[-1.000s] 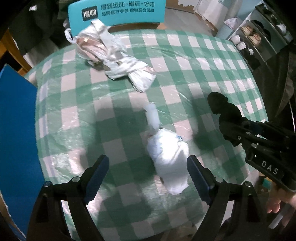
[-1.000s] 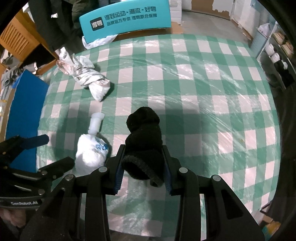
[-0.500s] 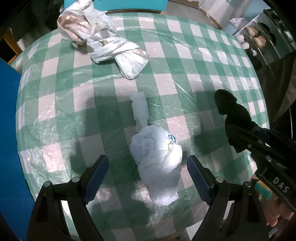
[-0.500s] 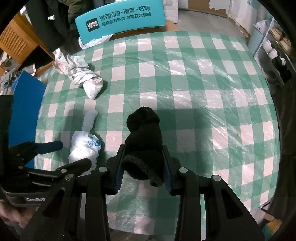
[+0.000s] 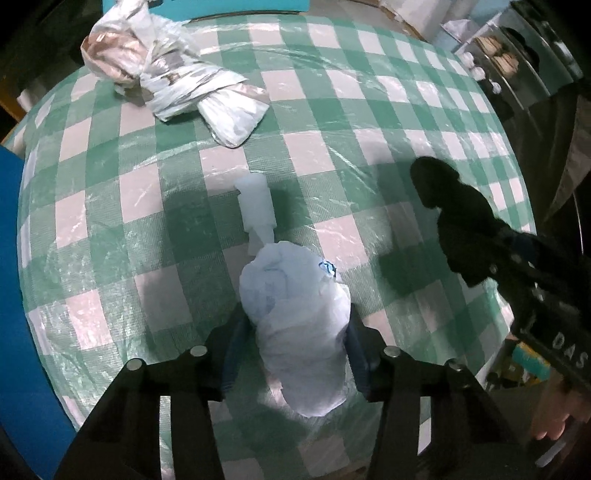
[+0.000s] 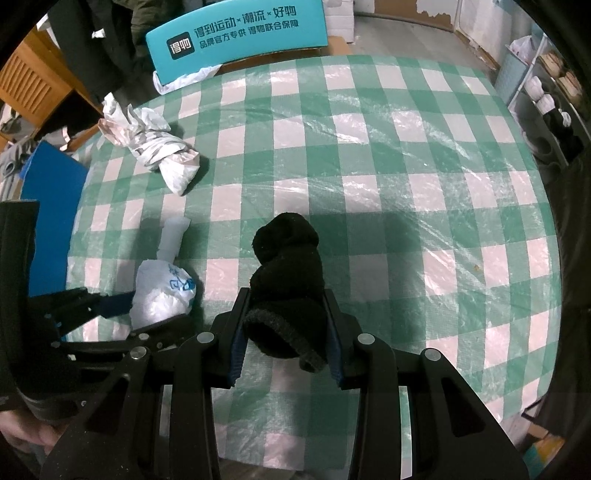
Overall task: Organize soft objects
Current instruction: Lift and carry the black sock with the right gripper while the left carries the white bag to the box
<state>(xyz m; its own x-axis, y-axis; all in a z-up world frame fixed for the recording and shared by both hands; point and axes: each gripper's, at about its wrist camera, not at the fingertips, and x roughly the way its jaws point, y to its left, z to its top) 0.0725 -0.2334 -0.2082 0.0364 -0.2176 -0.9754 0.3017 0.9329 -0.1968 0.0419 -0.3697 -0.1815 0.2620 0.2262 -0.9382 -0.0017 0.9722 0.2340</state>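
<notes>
A white bundled plastic bag point(image 5: 295, 325) with a blue mark lies on the green checked table point(image 5: 369, 110). My left gripper point(image 5: 295, 347) is shut on it, both pads pressed to its sides. The bag also shows in the right wrist view point(image 6: 162, 291), with the left gripper point(image 6: 122, 314) around it. My right gripper point(image 6: 284, 339) is shut on a rolled black sock point(image 6: 286, 280) and holds it above the table. The sock also shows in the left wrist view point(image 5: 458, 218).
A small white bottle point(image 5: 256, 206) lies just beyond the white bag. A crumpled patterned bag point(image 5: 177, 85) lies at the table's far left. A teal chair back point(image 6: 236, 33) stands behind the table. A blue board point(image 6: 51, 206) is at the left edge.
My left gripper moved forward over the white bag and closed on it. The right gripper kept its hold on the black sock, almost unmoved.
</notes>
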